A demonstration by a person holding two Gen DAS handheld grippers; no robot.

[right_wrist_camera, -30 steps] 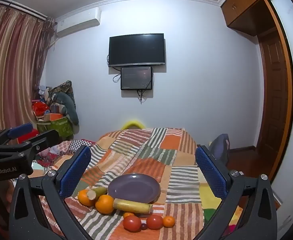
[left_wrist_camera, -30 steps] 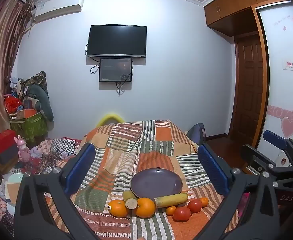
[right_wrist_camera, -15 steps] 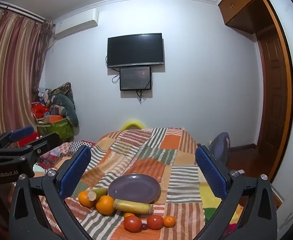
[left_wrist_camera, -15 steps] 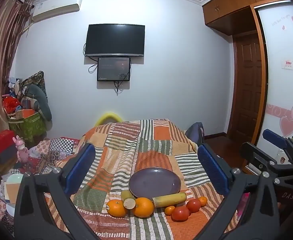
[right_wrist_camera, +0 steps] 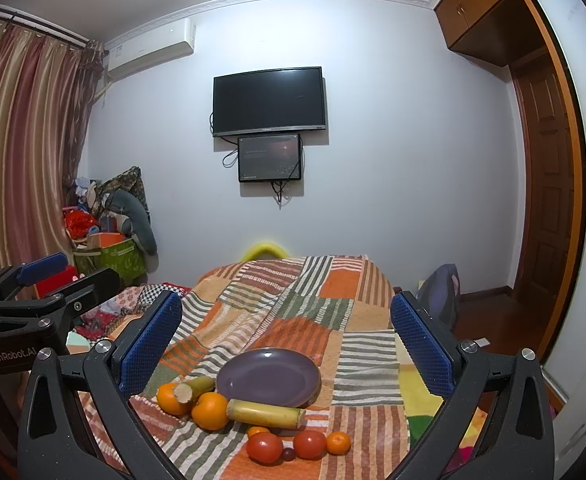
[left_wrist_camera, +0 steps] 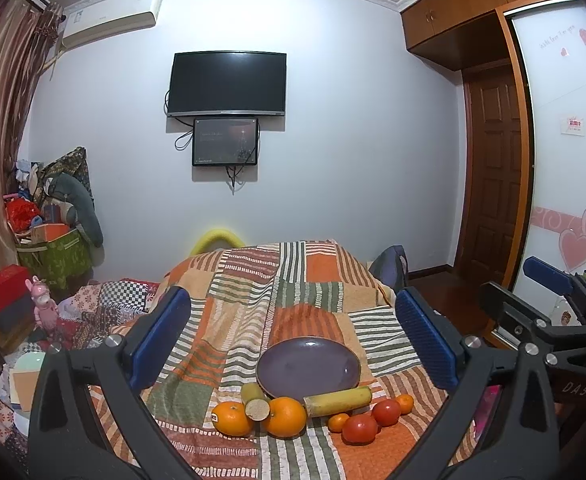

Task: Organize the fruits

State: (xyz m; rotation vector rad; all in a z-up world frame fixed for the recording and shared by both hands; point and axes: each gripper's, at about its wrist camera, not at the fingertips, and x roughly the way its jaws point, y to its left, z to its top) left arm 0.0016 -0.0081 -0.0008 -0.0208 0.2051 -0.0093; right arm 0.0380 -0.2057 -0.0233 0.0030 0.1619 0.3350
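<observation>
Probably I'd pinch the firm, round orange across its middle; both my grippers hang wide open, empty.

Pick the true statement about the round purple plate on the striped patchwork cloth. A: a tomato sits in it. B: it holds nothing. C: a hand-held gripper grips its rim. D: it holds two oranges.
B: the round purple plate is bare, with all the fruit lying on the cloth beside it.
</observation>
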